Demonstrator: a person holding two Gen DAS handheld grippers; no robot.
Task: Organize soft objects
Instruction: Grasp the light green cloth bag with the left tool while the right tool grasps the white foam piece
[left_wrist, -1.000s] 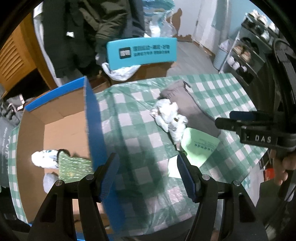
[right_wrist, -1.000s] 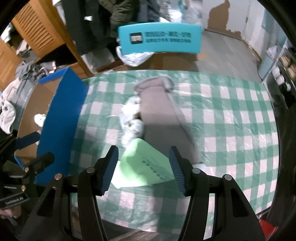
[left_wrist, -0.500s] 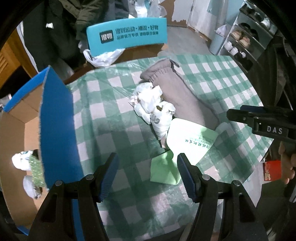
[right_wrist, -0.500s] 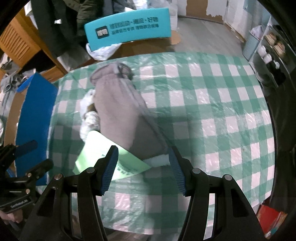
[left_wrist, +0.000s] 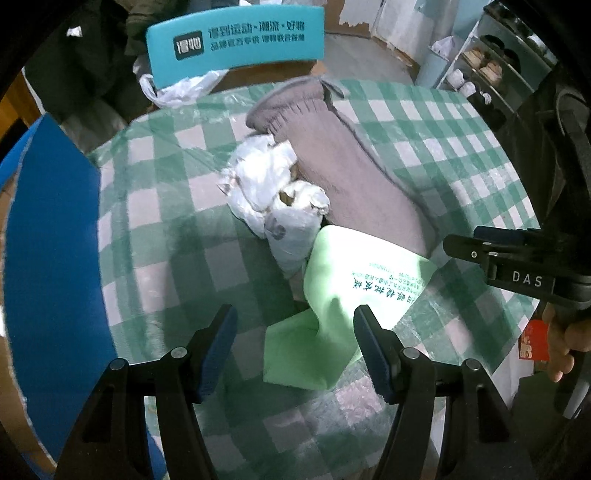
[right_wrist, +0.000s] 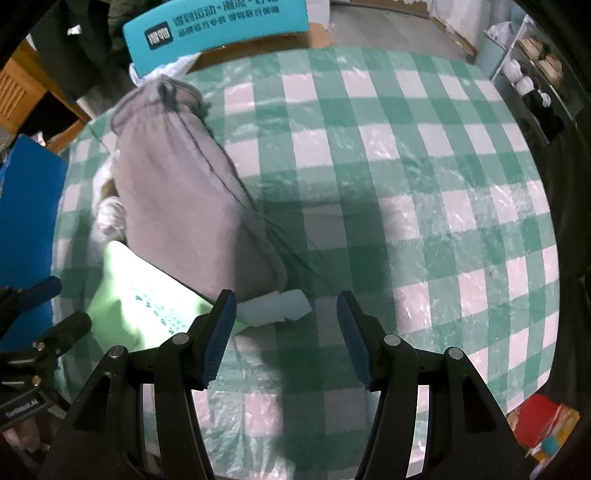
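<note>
A folded grey garment (left_wrist: 351, 177) (right_wrist: 184, 206) lies on the green-checked tablecloth (left_wrist: 177, 251) (right_wrist: 424, 206). Crumpled white cloths (left_wrist: 273, 192) lie against its left side. A light green bag with printed text (left_wrist: 351, 280) (right_wrist: 140, 295) lies in front of them. My left gripper (left_wrist: 295, 343) hovers open over the near corner of the green bag, touching nothing. My right gripper (right_wrist: 286, 325) is open above the grey garment's near end, where a small white piece (right_wrist: 277, 308) sticks out. The right gripper (left_wrist: 517, 266) also shows in the left wrist view, held by a hand (left_wrist: 565, 339).
A blue-walled cardboard box (left_wrist: 48, 251) (right_wrist: 26, 229) stands at the table's left side. A teal chair back with printed text (left_wrist: 236, 40) (right_wrist: 218, 29) is behind the table, with a white plastic bag (left_wrist: 177, 86) under it. Shelves (left_wrist: 495, 62) stand far right. A red item (right_wrist: 543, 421) lies below the table edge.
Both grippers have sunk toward the table and moved right, away from the box. The grey garment, white cloths and green bag now look larger and nearer. Jaw gaps look unchanged.
</note>
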